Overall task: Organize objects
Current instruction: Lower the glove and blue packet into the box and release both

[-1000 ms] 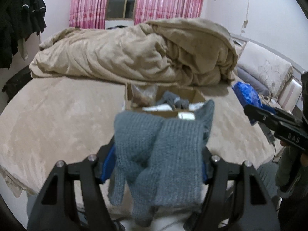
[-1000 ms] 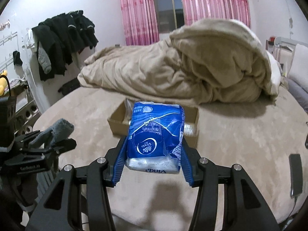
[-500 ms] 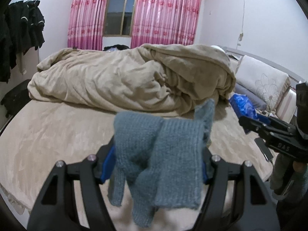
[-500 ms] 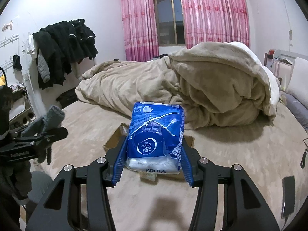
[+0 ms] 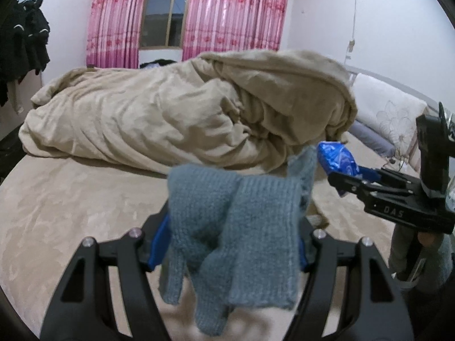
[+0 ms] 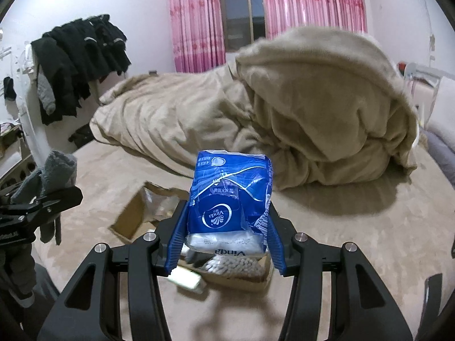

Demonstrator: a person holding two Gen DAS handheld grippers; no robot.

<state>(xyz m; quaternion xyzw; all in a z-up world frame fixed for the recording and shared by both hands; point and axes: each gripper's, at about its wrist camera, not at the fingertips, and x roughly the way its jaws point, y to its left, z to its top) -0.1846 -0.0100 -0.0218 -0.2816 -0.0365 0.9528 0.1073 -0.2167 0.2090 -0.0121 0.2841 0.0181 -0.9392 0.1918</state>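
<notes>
My left gripper [image 5: 230, 244] is shut on a pair of grey knitted gloves [image 5: 233, 227], whose fingers hang down over the bed. In the right wrist view the same gloves [image 6: 51, 173] show at the left edge. A blue Vinda tissue pack [image 6: 230, 201] stands upright between the blue pads of my right gripper [image 6: 227, 244], which is shut on it. That pack [image 5: 337, 159] also appears at the right of the left wrist view. Below and behind the pack lies an open cardboard box [image 6: 133, 216] with several small items; it is partly hidden.
A rumpled beige duvet [image 6: 256, 108] covers the far half of the bed [image 5: 71, 199]. Dark clothes [image 6: 76, 56] hang on the left wall. Pink curtains [image 5: 233, 14] frame a window. A pillow [image 5: 386, 108] lies at the right, a dark phone [image 6: 432, 289] near the bed's right edge.
Both grippers have moved across the bed with their loads held. In the left view the box is now hidden behind the gloves. In the right view it has slid down beneath the tissue pack.
</notes>
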